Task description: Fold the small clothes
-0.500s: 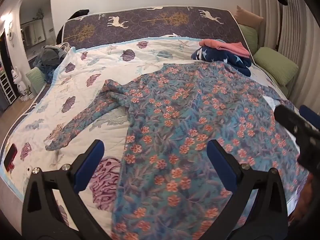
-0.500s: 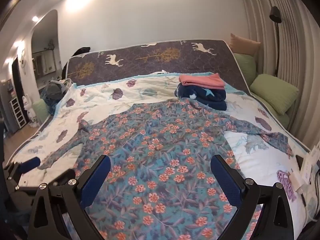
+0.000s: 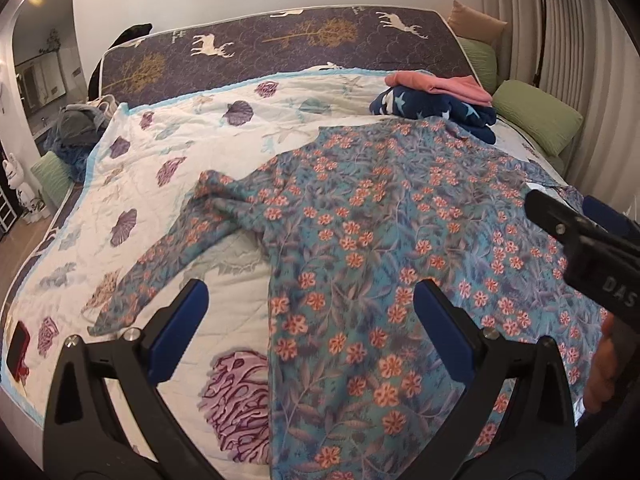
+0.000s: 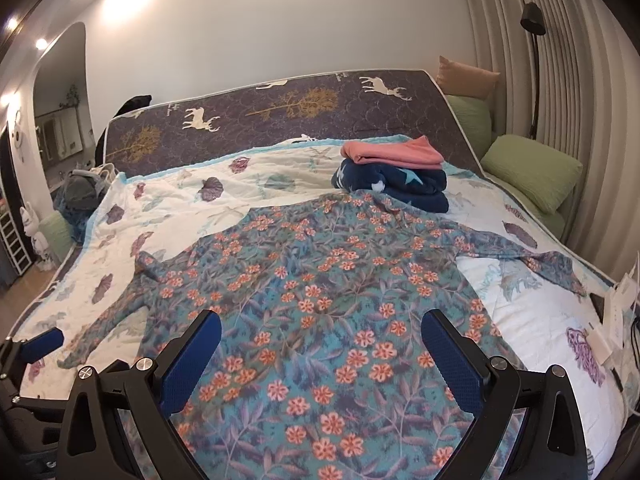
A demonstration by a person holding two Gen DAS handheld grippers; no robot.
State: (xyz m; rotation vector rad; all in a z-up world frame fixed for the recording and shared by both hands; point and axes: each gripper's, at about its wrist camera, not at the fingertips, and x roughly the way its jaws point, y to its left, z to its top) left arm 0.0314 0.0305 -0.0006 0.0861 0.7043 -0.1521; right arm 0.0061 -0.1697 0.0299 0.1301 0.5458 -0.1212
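Observation:
A teal long-sleeved top with orange flowers [image 3: 380, 232] lies spread flat on the bed, both sleeves out; it also shows in the right wrist view [image 4: 320, 300]. My left gripper [image 3: 310, 320] is open and empty above the top's left hem edge. My right gripper [image 4: 320, 348] is open and empty above the top's lower middle. The right gripper also shows at the right edge of the left wrist view [image 3: 580, 232], and the left gripper at the left edge of the right wrist view [image 4: 36, 348].
A folded pile, pink on navy star cloth [image 4: 394, 172], sits at the head of the white shell-print quilt [image 3: 180, 152]. Green pillows [image 4: 532, 172] line the right side. A phone [image 3: 17, 346] lies at the quilt's left edge. Chargers and cables [image 4: 608, 328] lie at the right.
Both grippers have shifted slightly; the top lies as before.

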